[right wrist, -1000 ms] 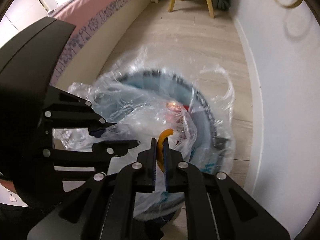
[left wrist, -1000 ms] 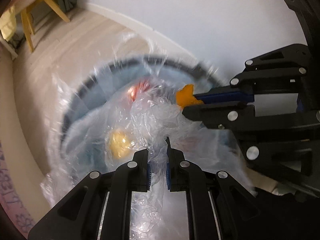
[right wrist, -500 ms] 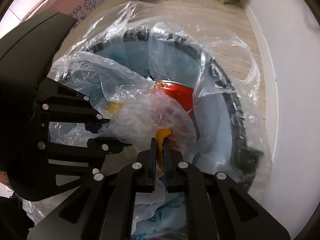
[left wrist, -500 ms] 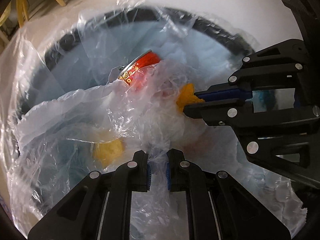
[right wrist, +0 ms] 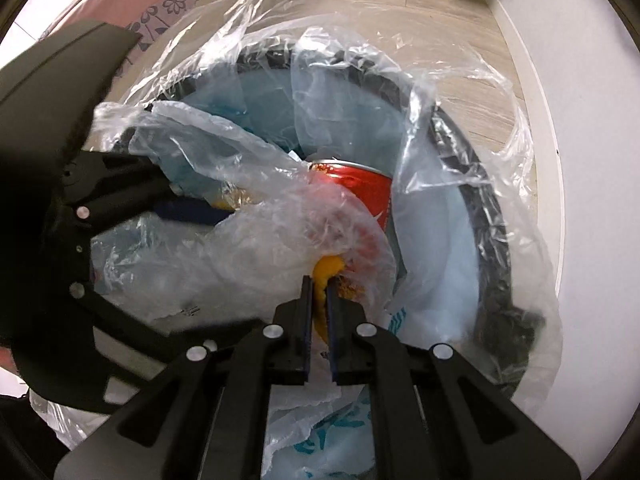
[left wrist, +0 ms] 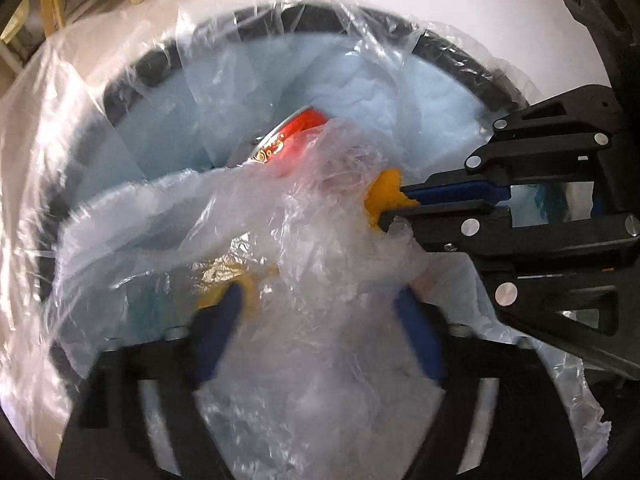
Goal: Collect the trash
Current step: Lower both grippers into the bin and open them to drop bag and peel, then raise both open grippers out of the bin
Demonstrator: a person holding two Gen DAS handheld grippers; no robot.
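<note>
Bright, soft daylight fills both fisheye views, edges curved and dark-cornered. White glare streaks the clear plastic bag (left wrist: 328, 240). The left gripper's (left wrist: 320, 320) fingers (left wrist: 218, 332) are motion-blurred; the right view stays sharp.

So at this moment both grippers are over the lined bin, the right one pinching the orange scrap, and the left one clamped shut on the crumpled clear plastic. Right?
Not quite. The left gripper is open: the left wrist view shows its jaws have just been opening, spread wide with the crumpled clear plastic loose between them. The rest stands: both are over the lined bin, and the right gripper pinches the orange scrap.
</note>
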